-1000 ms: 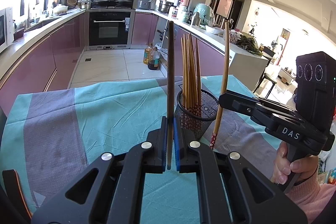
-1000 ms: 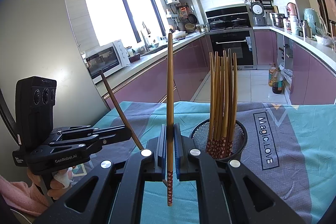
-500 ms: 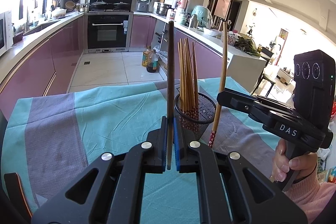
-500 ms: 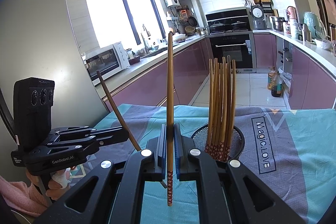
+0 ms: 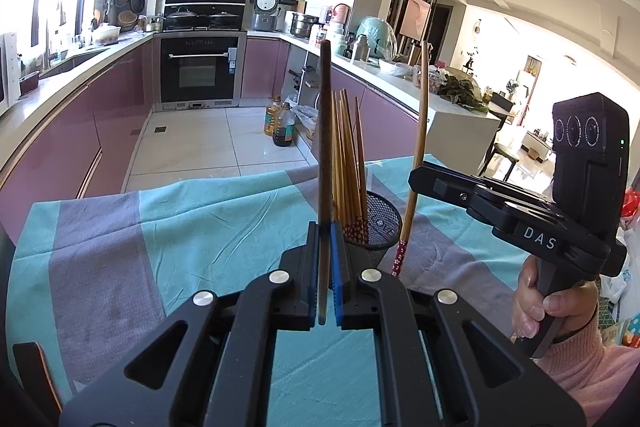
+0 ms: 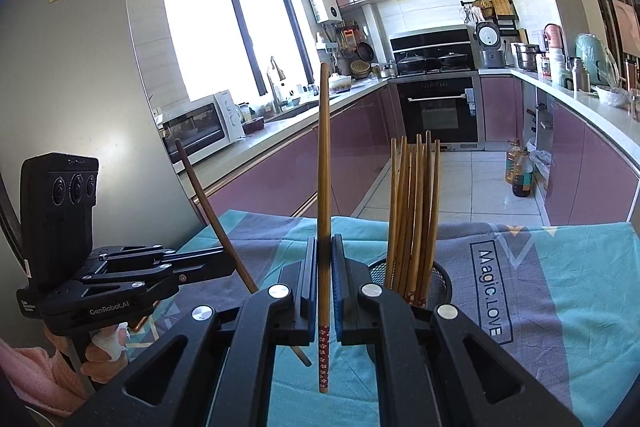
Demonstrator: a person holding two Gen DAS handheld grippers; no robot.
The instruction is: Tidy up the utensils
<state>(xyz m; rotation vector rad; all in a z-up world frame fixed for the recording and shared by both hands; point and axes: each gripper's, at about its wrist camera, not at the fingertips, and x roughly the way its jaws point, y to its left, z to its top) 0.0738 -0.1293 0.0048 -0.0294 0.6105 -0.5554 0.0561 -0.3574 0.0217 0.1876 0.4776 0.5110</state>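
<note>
Left tool (image 5: 325, 267) pinching dark, slim wooden chopstick (image 5: 324, 147) upright. Right tool (image 6: 324, 283) pinching paler bamboo chopstick (image 6: 323, 187), red flowered end down. Beyond: round black mesh cup (image 6: 440, 279) holding chopstick bundle (image 6: 416, 211), on wrinkled teal-grey cloth (image 5: 192, 227) over counter.

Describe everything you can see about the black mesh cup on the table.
The mesh cup is a round, black, see-through holder that looks like wire mesh. It stands upright on the teal and grey tablecloth, just beyond both claws. A bundle of chopsticks stands in it, patterned red ends down, leaning against its rim. Neither claw touches it, and its lower part is hidden behind them.
</note>
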